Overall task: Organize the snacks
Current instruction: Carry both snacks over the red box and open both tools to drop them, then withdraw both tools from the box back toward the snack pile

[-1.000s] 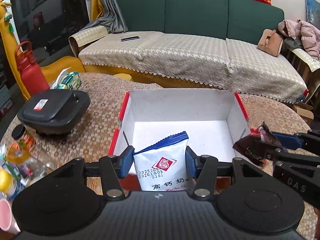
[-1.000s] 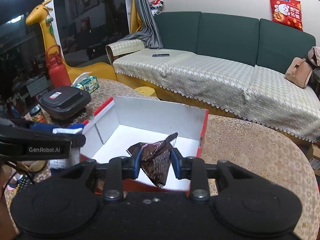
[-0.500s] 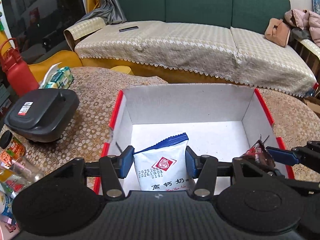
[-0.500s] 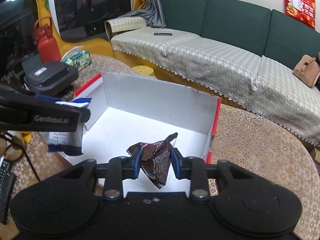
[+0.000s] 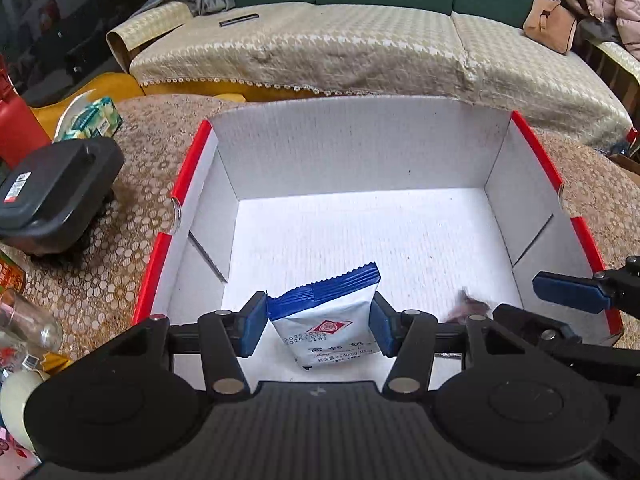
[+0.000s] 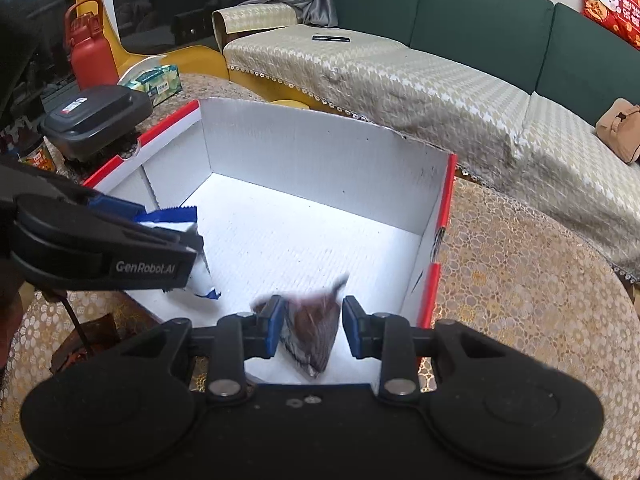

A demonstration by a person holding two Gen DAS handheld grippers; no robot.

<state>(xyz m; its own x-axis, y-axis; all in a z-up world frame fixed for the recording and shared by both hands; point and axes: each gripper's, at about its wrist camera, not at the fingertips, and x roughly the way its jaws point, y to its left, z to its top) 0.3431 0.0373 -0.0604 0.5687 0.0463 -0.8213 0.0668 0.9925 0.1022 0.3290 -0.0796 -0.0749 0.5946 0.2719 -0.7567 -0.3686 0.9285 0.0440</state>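
A white cardboard box with red rims (image 5: 532,148) (image 6: 444,216) stands open on the round table. My left gripper (image 5: 318,330) is over the box's near edge with its jaws parted; the white and blue milk snack packet (image 5: 328,320) (image 6: 188,220) sits loose between them, tilted and dropping. My right gripper (image 6: 312,328) is over the box's near right corner, jaws parted; the brown snack packet (image 6: 314,332) is blurred between them, falling. It shows as a blur in the left wrist view (image 5: 468,306).
A black lidded container (image 5: 52,188) (image 6: 100,114), a tissue pack (image 5: 94,122), a red bottle (image 6: 86,52) and jars (image 5: 24,320) stand left of the box. A sofa (image 5: 360,48) is behind the table.
Both grippers moved forward over the box and opened. The white packet and the brown packet have come loose and are dropping toward the box floor.
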